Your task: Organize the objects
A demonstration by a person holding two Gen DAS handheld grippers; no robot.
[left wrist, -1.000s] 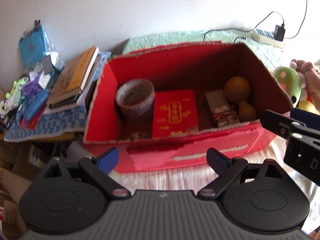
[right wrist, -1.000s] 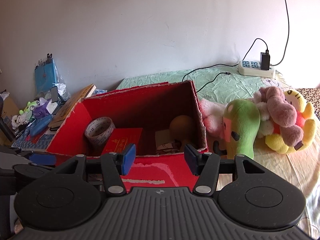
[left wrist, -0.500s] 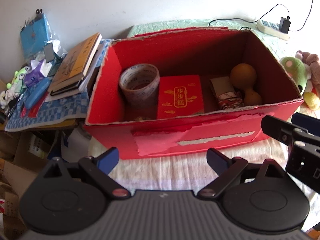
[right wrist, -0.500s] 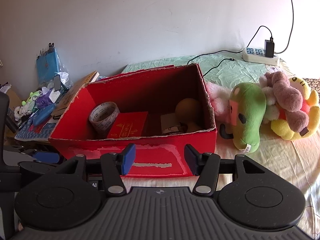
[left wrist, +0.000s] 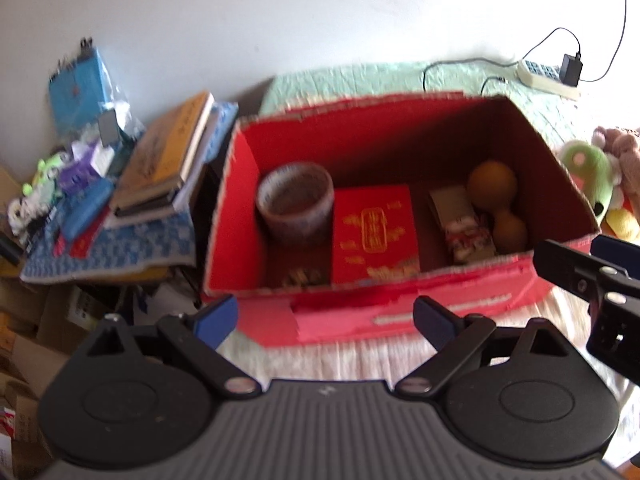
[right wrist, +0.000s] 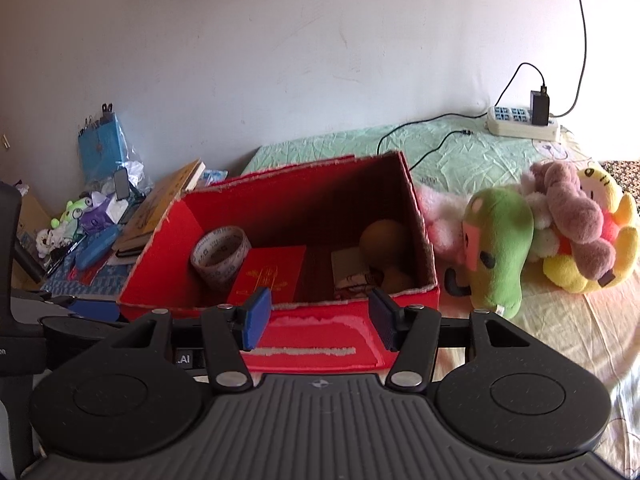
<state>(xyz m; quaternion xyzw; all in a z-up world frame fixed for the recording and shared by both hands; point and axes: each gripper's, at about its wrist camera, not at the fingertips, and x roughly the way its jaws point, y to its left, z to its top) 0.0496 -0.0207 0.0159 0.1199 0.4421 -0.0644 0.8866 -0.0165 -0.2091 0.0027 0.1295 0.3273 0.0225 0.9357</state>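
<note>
While both hand-held grippers hover near the front wall of the red box (right wrist: 280, 344), neither holds anything: left hand-held gripper (left wrist: 325, 318) jaws wide apart, right hand-held gripper (right wrist: 320, 318) likewise; box sits on the bed (right wrist: 560, 340); inside, left to right: tape roll (left wrist: 295, 203), red packet (left wrist: 374, 236), small carton (left wrist: 460, 220), brown gourd (left wrist: 498, 204) (partly shadowed); green plush toy (right wrist: 500, 248) lies right of the box, just beside it.

wall (right wrist: 280, 40) plain white | bed (right wrist: 560, 340) w/ cream sheet | daylight
</note>
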